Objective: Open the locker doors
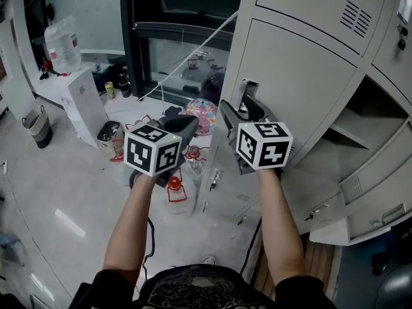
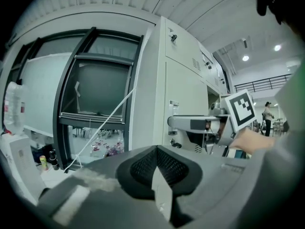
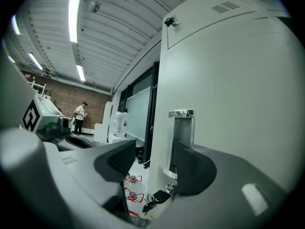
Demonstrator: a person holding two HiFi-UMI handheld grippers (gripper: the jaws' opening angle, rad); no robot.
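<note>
I am holding the right gripper (image 1: 241,111) level at the left edge of the grey locker door (image 1: 302,76), by its recessed handle (image 1: 248,89). In the right gripper view its jaws are standing wide apart around the door edge and the handle recess (image 3: 182,128). The right jaw is sitting in front of the recess, and the pads are not pressing on anything. A bunch of keys (image 3: 155,198) is hanging just below the handle. I am keeping the left gripper (image 1: 190,124) beside the right one, clear of the locker, with its jaws closed together and holding nothing. To the right of the door, an open compartment with a shelf (image 1: 360,131) is showing. I cannot tell whether the door itself is ajar.
</note>
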